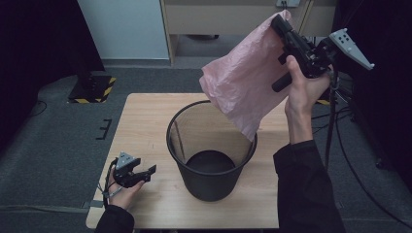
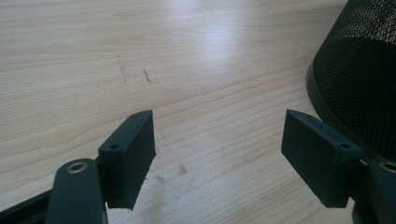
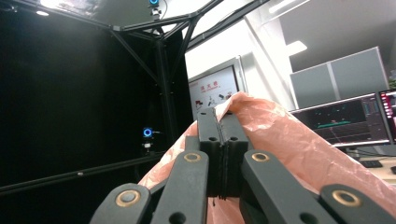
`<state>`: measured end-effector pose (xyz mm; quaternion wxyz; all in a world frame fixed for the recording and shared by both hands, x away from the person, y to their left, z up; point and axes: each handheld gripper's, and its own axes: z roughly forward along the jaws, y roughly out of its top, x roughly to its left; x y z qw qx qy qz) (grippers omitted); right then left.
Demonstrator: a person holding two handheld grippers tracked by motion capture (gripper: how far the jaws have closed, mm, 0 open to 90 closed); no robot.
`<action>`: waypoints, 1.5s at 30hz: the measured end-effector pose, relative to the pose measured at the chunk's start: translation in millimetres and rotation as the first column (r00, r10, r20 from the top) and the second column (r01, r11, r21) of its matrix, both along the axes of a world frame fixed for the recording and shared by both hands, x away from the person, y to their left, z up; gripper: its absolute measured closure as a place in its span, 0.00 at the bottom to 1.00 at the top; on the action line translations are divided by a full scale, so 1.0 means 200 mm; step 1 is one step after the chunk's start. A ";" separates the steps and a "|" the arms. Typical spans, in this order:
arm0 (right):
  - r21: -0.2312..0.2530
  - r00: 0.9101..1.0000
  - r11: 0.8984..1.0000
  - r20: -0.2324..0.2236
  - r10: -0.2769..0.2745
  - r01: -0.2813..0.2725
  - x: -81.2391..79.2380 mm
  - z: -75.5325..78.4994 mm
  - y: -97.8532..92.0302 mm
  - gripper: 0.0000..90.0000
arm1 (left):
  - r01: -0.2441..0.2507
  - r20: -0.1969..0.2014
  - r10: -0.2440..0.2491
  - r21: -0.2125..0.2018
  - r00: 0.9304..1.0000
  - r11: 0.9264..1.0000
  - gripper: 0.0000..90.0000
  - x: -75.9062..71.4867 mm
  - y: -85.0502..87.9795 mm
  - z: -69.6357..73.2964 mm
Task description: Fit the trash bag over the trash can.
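Right gripper is pinching the pink bag by its top edge — bag hanging right-far over the bin; left gripper is resting wide, empty, near-left of it.

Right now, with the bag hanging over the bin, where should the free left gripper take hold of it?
Probably the lower hanging edge of the pink bag, just above the bin's rim, coming from the left side. The right gripper pinches the top corner, so the bag hangs slack and its left border faces the open left gripper. A second grip there could spread the mouth.
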<state>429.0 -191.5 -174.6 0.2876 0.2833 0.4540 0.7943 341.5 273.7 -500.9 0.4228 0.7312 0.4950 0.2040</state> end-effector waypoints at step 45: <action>-0.266 0.983 0.957 -0.171 0.069 -0.114 -0.19 -0.40 0.09 0.99 | -0.034 0.188 0.066 -0.168 0.980 0.985 0.34 -0.09 0.01 0.22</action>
